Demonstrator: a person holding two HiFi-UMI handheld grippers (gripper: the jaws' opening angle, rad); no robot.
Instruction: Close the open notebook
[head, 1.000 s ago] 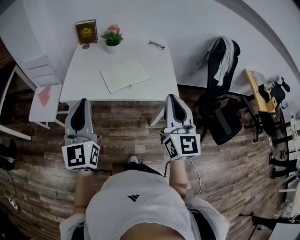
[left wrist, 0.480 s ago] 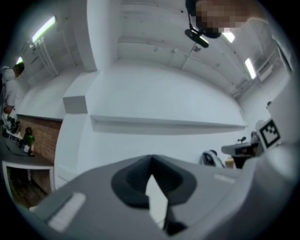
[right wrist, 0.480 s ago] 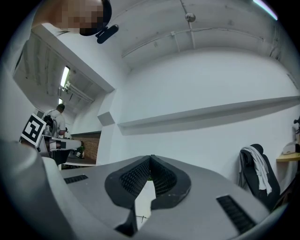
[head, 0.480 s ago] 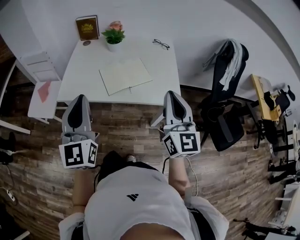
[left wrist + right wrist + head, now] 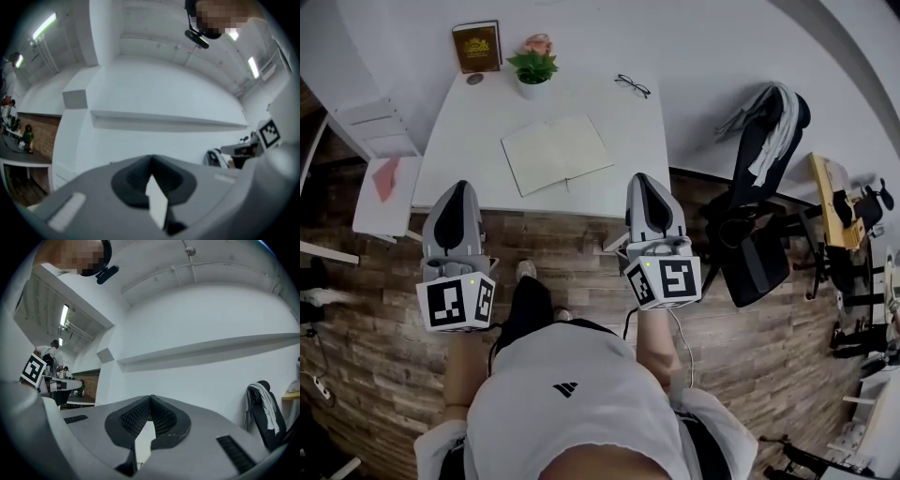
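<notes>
The open notebook (image 5: 557,154) lies flat on the white table (image 5: 469,141), its cream pages facing up, a little right of the table's middle. In the head view my left gripper (image 5: 458,187) hovers over the wooden floor, its tip at the table's front edge, left of the notebook. My right gripper (image 5: 639,178) is level with it at the table's front right corner. Both are shut and hold nothing. The left gripper view shows the left gripper (image 5: 151,159) with jaws meeting against a white wall. In the right gripper view the right gripper (image 5: 151,398) looks the same.
At the table's back stand a brown book (image 5: 477,47), a potted plant (image 5: 533,67) and a pair of glasses (image 5: 632,86). A white chair (image 5: 375,141) with a red item (image 5: 385,178) is at the left. A black office chair (image 5: 764,187) draped with clothes stands at the right.
The person has stepped toward the table, a foot now showing ahead. Both grippers have come closer to the table's front edge. Both stay shut.
</notes>
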